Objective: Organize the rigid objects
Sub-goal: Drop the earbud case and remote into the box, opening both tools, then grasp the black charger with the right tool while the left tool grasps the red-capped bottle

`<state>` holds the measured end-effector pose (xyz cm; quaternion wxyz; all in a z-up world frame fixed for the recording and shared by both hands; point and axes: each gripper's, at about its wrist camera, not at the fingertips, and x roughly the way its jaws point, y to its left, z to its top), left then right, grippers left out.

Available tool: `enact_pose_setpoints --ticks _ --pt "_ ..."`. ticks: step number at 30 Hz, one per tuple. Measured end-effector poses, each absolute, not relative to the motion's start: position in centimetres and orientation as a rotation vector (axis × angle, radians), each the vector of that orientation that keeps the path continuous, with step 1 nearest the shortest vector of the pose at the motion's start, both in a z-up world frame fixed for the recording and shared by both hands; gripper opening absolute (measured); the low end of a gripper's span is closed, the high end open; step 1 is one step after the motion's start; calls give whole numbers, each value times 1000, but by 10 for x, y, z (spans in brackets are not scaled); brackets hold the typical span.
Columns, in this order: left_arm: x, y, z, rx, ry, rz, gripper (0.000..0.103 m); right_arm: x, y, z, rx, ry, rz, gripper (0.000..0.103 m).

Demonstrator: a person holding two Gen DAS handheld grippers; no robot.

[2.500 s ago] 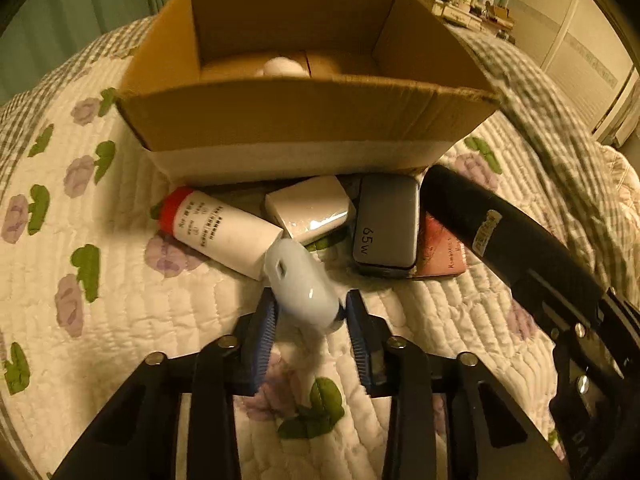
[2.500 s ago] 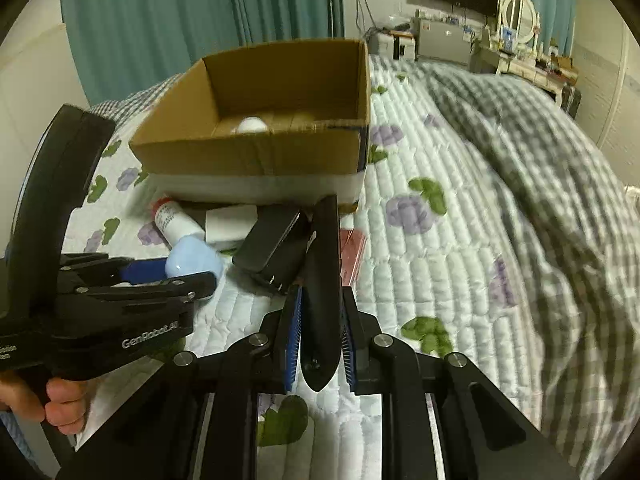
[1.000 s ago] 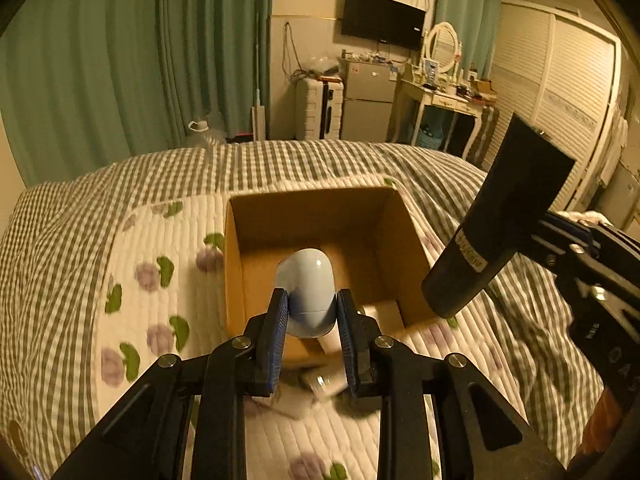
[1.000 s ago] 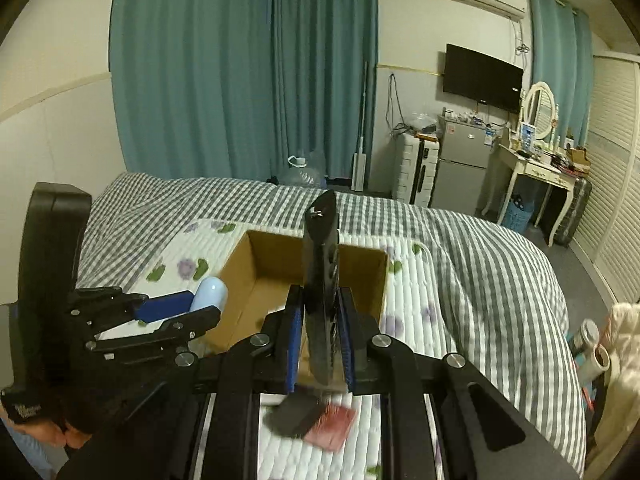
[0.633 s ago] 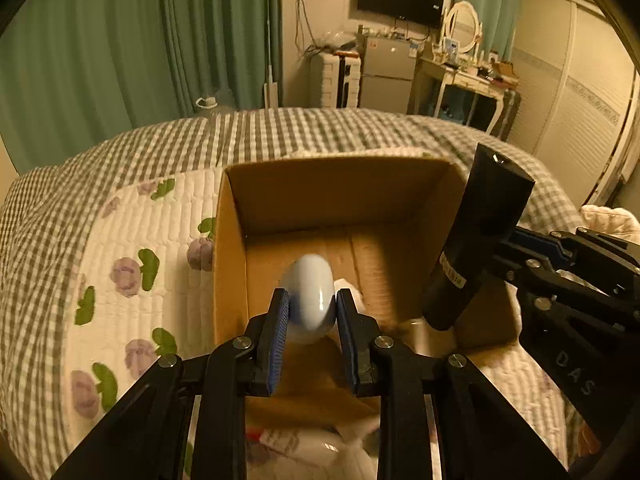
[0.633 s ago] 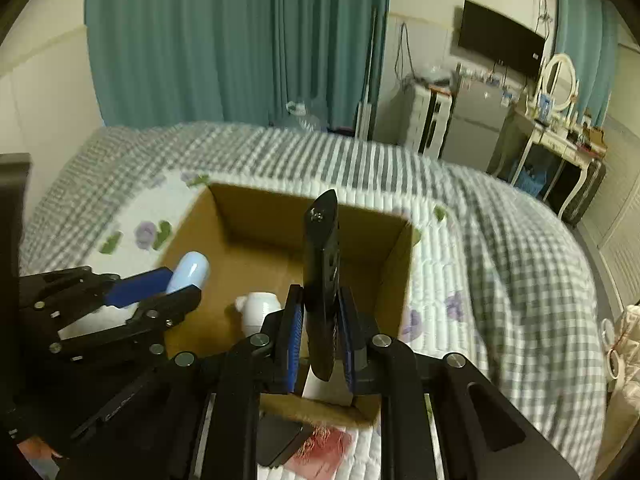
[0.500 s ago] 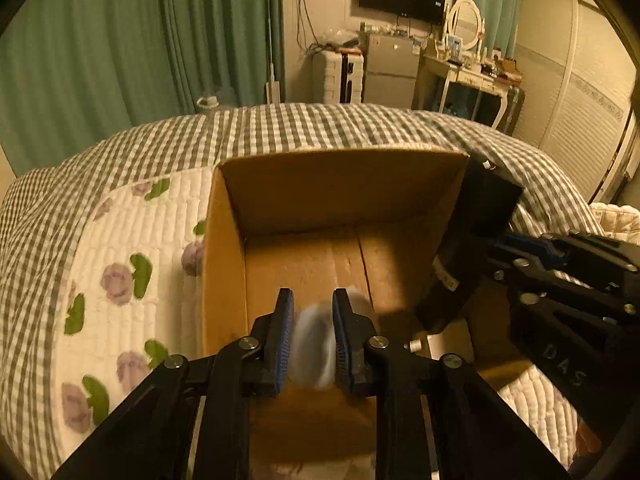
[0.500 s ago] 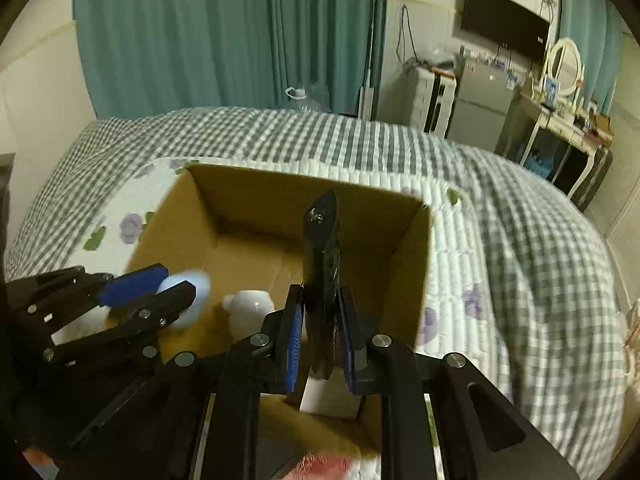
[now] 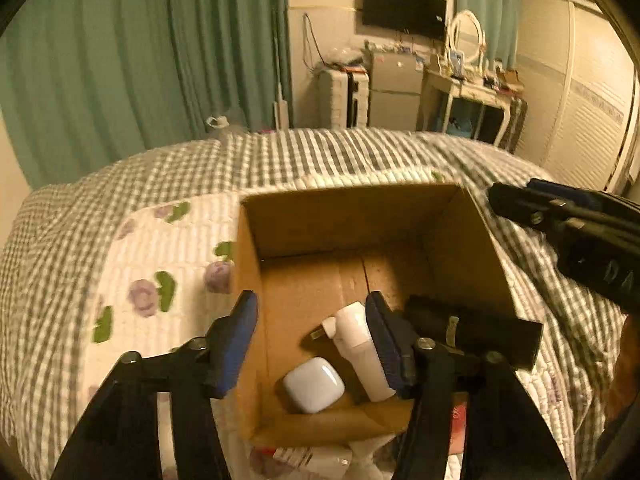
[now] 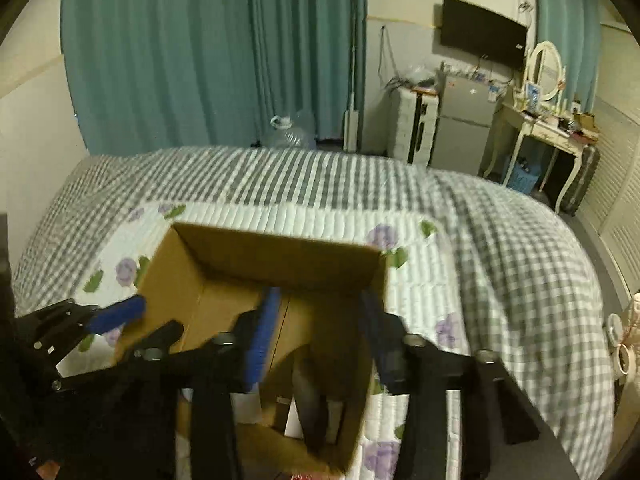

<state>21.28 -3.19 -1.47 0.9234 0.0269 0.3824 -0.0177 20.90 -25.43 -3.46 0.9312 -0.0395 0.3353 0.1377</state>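
The left gripper point(image 9: 310, 338) hovers over the cardboard box point(image 9: 460, 236) with jaws spread and empty; inside lie a pale blue earbud case point(image 9: 313, 385), a white charger point(image 9: 362, 350) and a black cylinder point(image 9: 472, 330); the right gripper point(image 10: 320, 334) hangs above the box, jaws spread wide and empty.

Only the partial white letters "DA" read on the right hand-held gripper point(image 9: 600, 236) body.
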Motion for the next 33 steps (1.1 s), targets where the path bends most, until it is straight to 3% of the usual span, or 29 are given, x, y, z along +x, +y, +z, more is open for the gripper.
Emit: enact_pose_setpoints --ticks 2,4,7,8,11,15,21,33 --pt "200 -28 -1 52 766 -27 62 197 -260 -19 -80 662 272 51" --pt "186 -23 12 49 745 -14 82 182 -263 -4 -88 640 262 58" --pt "163 -14 31 38 706 6 100 157 -268 16 -93 601 246 71" --pt "155 -11 35 32 701 8 102 148 -271 22 -92 592 246 74" --pt "134 -2 43 13 700 4 103 121 -273 32 -99 572 234 85" --pt "111 8 40 19 706 12 103 85 -275 32 -92 558 224 92" --pt "93 18 6 15 740 20 103 58 -271 -7 -65 598 220 94" --pt "112 32 -91 13 880 40 103 85 -240 -156 -154 844 206 94"
